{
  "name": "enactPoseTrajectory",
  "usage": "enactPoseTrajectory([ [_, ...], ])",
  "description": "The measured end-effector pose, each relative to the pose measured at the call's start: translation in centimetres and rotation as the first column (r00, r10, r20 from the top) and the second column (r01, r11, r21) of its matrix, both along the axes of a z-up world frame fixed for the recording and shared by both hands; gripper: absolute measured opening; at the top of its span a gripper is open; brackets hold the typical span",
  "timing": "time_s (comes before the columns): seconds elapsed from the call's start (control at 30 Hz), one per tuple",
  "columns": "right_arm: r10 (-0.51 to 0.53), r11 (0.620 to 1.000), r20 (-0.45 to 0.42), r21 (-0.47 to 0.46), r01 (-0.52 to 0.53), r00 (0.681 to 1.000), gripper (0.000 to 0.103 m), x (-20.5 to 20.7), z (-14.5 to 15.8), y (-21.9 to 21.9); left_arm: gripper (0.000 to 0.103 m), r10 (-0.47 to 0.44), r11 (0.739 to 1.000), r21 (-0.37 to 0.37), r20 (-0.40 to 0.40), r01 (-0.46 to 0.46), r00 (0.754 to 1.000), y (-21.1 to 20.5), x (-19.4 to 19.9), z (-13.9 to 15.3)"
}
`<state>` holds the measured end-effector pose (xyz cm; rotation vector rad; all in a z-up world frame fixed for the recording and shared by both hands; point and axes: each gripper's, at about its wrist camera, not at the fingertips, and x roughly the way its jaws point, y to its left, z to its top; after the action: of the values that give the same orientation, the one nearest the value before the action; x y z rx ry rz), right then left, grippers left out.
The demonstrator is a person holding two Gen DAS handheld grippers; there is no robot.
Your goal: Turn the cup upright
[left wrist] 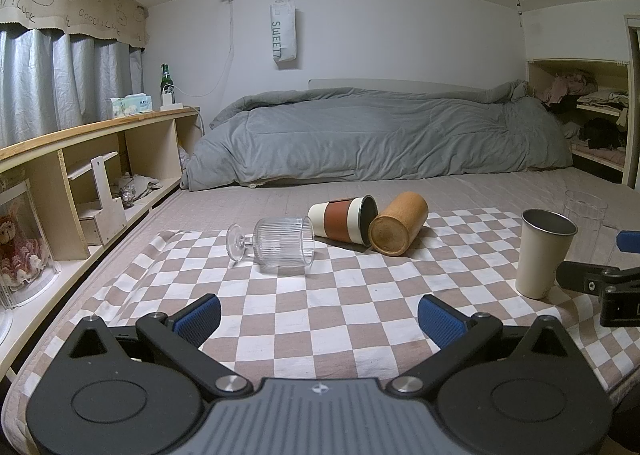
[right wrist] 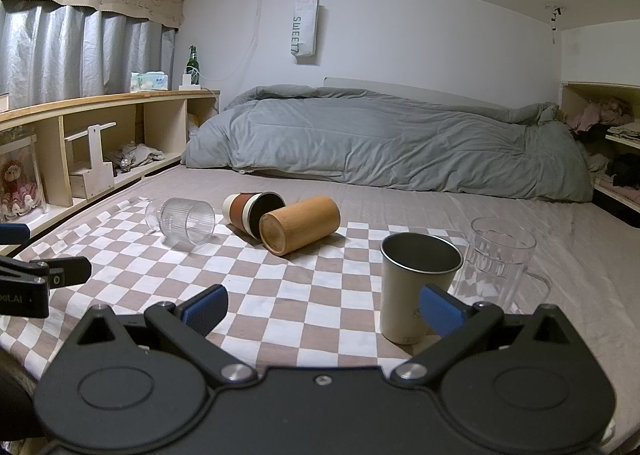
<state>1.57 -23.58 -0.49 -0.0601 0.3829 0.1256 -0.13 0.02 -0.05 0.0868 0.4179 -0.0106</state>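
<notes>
Lying on their sides far on the checkered cloth (left wrist: 340,311), three cups are unrighted; both tongs, left (left wrist: 319,319) and right (right wrist: 324,309), are held released, ready for a grasp.

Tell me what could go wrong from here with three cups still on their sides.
1. The ribbed glass lies free on the soft checkered cloth; a nudge may roll it, and its stem looks fragile.
2. The banded cup and wooden cup touch, so lifting one may shift the other.
3. The right gripper sits close beside the upright metal cup and clear mug; a swing could topple them.
</notes>
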Motion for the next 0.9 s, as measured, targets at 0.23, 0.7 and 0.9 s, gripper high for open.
enactPoseTrajectory([
  [0.23,-0.017,1.0,-0.006,-0.007,0.017,1.0,0.103,0.0,0.1,0.5,0.103,-0.002,1.0,-0.003,0.0,0.002,1.0,-0.2,0.0,0.1],
  [0.7,0.012,0.999,-0.104,0.046,-0.008,0.995,0.103,5.8,3.1,2.1,0.103,-0.024,1.0,-0.018,0.016,0.025,1.0,-0.5,-0.2,0.6],
  [0.9,0.002,0.992,-0.216,0.123,0.025,0.976,0.103,14.0,4.1,3.4,0.103,-0.023,1.0,-0.014,0.017,0.023,1.0,0.6,-1.2,0.5],
])
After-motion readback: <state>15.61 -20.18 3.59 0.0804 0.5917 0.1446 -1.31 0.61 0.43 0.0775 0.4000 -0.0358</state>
